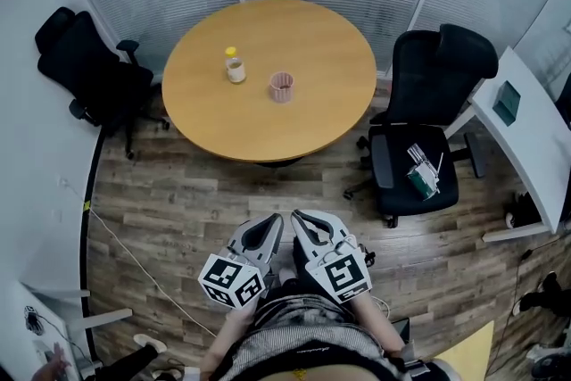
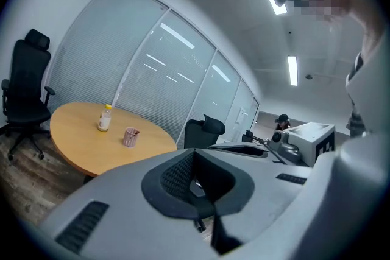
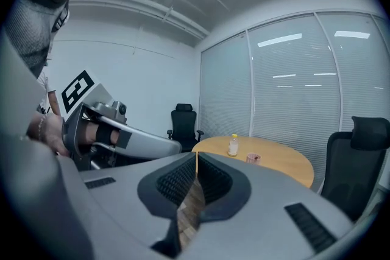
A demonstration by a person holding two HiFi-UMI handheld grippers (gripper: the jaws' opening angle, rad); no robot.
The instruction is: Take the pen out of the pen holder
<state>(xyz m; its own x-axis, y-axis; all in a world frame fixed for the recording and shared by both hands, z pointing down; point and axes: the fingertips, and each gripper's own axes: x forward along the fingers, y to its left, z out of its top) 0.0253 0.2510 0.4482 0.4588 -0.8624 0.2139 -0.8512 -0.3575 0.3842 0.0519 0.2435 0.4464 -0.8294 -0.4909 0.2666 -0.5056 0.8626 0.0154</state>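
A pink ribbed pen holder point(image 1: 282, 87) stands near the middle of the round wooden table point(image 1: 303, 125), far ahead of both grippers. I cannot make out a pen in it from here. It also shows as the small pen holder point(image 2: 131, 137) and the pen holder point(image 3: 253, 158) in the two gripper views. My left gripper point(image 1: 273, 220) and right gripper point(image 1: 298, 217) are side by side, close to my body, over the wood floor. The left gripper point(image 2: 194, 151) has its jaws together with nothing between them. The right gripper point(image 3: 196, 153) is also shut and empty.
A small bottle with a yellow cap point(image 1: 235, 67) stands left of the holder. One black office chair point(image 1: 89, 71) is at the table's left; another chair point(image 1: 426, 125), with items on its seat, is at the right. A white desk point(image 1: 531, 134) stands far right. A cable point(image 1: 134, 256) lies on the floor.
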